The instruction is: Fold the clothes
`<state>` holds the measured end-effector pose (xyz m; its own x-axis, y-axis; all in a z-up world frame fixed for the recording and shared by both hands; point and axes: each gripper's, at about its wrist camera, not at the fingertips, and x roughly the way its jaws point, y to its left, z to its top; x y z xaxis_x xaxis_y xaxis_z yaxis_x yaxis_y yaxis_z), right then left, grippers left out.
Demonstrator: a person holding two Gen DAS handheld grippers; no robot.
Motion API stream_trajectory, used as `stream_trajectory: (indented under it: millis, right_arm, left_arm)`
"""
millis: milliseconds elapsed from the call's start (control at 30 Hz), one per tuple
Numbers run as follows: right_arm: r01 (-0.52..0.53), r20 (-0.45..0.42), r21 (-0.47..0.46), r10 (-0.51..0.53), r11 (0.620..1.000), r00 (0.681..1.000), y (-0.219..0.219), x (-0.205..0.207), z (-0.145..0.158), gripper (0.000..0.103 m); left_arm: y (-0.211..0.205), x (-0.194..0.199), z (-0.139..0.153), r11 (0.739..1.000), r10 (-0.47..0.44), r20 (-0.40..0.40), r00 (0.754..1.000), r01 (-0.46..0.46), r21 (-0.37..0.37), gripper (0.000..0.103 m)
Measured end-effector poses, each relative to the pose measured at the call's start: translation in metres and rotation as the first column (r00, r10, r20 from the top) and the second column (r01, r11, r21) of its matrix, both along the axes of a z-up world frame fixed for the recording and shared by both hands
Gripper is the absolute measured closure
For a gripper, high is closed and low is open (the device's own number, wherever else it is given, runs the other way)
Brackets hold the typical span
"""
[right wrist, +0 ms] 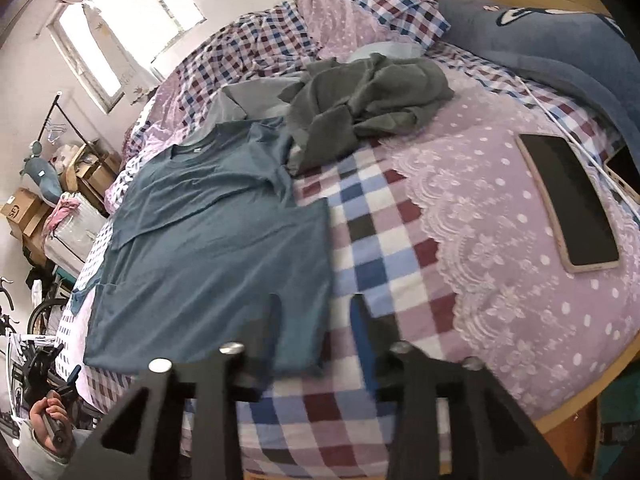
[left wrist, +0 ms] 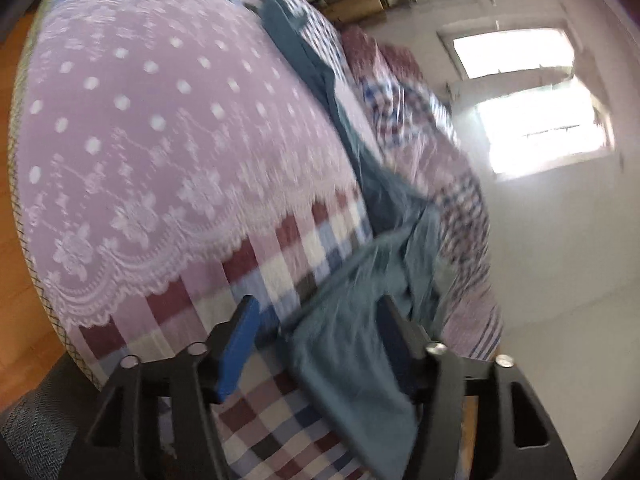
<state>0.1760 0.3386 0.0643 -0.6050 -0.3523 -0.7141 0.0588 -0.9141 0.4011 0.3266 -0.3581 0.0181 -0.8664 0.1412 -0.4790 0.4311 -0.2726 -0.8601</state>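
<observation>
While the right hand-held gripper [right wrist: 316, 320] hovers low over the near edge of the bed [right wrist: 384, 240], its two fingers stand apart and hold nothing; the left finger is over the bottom hem of the blue T-shirt [right wrist: 208, 240] and the right finger is over the checked bedcover just beside it. The left hand-held gripper [left wrist: 316, 320] is tilted strongly to one side, and its picture is blurred. Its blue-padded fingers [left wrist: 240, 344] are also apart, and a fold of the blue T-shirt [left wrist: 348, 340] lies between them, close to the right finger; I cannot tell if the cloth touches the pad. In the right wrist view, a hand [right wrist: 48, 420] holds a gripper handle at the lower left, beyond the left edge of the bed.

The blue T-shirt lies flat on the left part of the bed, near its left edge. Its long axis runs from the near edge toward the far side, with the collar pointing away and the hem toward the near edge. One sleeve is folded over the chest. A crumpled grey garment [right wrist: 368, 96] lies behind the T-shirt, near the middle of the bed. A tablet [right wrist: 568, 204] lies on the lilac lace blanket [right wrist: 500, 280] toward the right edge.
</observation>
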Motion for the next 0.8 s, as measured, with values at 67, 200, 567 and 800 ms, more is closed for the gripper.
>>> stream_trajectory:
  millis: [67, 200, 567, 800]
  right_arm:
    - [-0.004, 0.0, 0.003, 0.004, 1.0, 1.0, -0.004, -0.003, -0.001, 0.062]
    - [-0.008, -0.001, 0.003, 0.008, 1.0, 1.0, -0.013, -0.009, -0.004, 0.062]
    - [-0.068, 0.012, 0.011, 0.067, 0.998, 0.998, -0.054, -0.03, -0.014, 0.062]
    - [-0.103, 0.032, 0.013, 0.103, 0.995, 0.994, -0.08, -0.042, -0.021, 0.062]
  left_arm:
    - [-0.01, 0.006, -0.001, 0.999, 0.041, -0.032, 0.999, -0.04, 0.029, 0.03]
    - [-0.038, 0.006, 0.003, 0.995, 0.091, -0.07, 0.993, -0.089, 0.038, 0.025]
    - [-0.15, -0.068, 0.068, 0.958, 0.098, -0.08, 0.992, -0.116, -0.261, 0.02]
    - [-0.203, -0.143, 0.081, 0.886, 0.044, 0.053, 0.998, -0.015, -0.463, 0.02]
